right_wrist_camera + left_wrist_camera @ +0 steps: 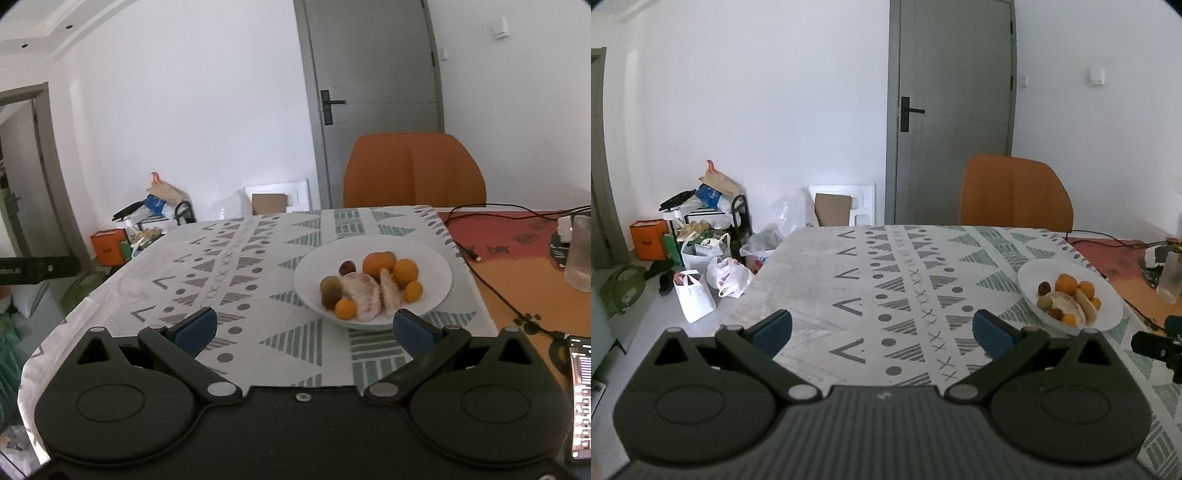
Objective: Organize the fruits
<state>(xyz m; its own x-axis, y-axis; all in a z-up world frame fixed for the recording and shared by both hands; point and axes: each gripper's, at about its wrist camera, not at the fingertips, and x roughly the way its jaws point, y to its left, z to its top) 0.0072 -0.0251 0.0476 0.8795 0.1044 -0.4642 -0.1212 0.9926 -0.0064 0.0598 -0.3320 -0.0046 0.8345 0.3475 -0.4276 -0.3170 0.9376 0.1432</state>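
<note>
White plate (436,273) on patterned cloth (258,258), right part of desk (517,295). Contents: 4 orange round fruits, largest (377,263); 2 greenish-brown kiwi-type (331,285); 1 dark red-brown fruit (347,267); 2 pale peeled segments (362,291). Left view shows 2nd dark fruit (1057,314). Left claw (882,328) & right claw (304,326): both wide open, empty, above desk, short of plate.

I found plate (436,258) on table (258,332), fruits (373,284) in it | chair (413,170) behind table | glass (580,254) right of plate
</note>
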